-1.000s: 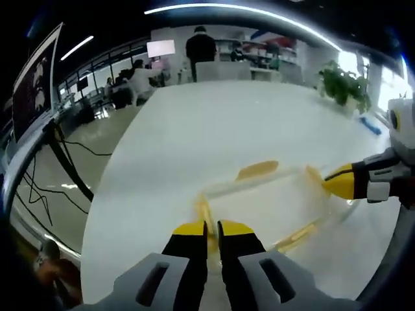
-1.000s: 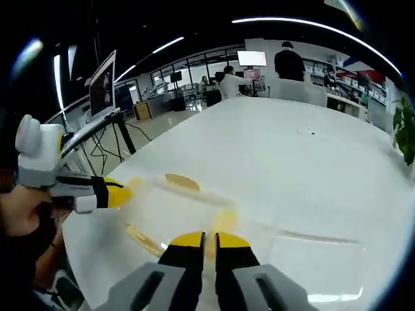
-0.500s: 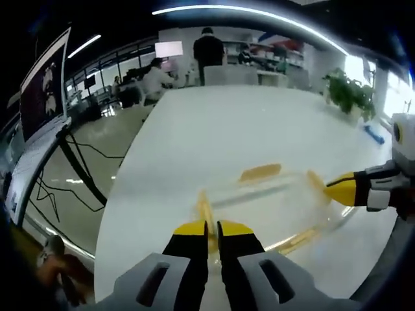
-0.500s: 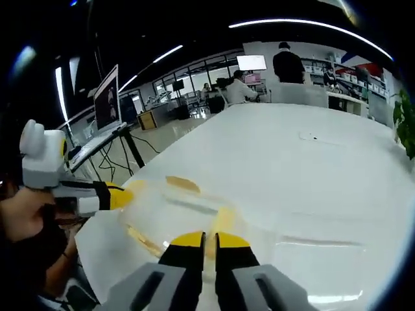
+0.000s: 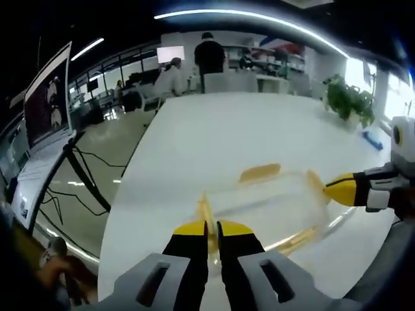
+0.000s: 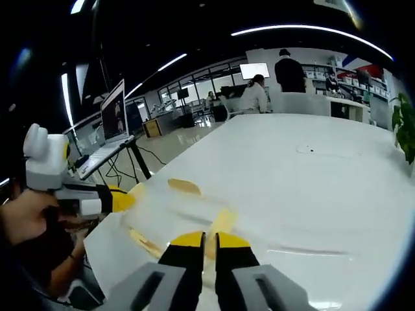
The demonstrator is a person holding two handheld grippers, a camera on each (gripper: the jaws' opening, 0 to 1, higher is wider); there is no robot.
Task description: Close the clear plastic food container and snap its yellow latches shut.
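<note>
The clear plastic container with its lid on hangs between my two grippers over the white table. Yellow latches show on its far side, its near side and both ends. My left gripper is shut on the end latch. The right gripper comes in from the right, its yellow tip at the opposite end latch. In the right gripper view my right gripper is shut on the end latch of the container. The left gripper holds the far end.
A potted plant and a small blue thing stand at the table's right side. A screen on a stand and floor cables lie left of the table edge. People are beyond the far end. A hand holds the left gripper.
Both views have shifted, with the table now lower and farther and more floor showing. The container keeps its place between the two shut grippers.
</note>
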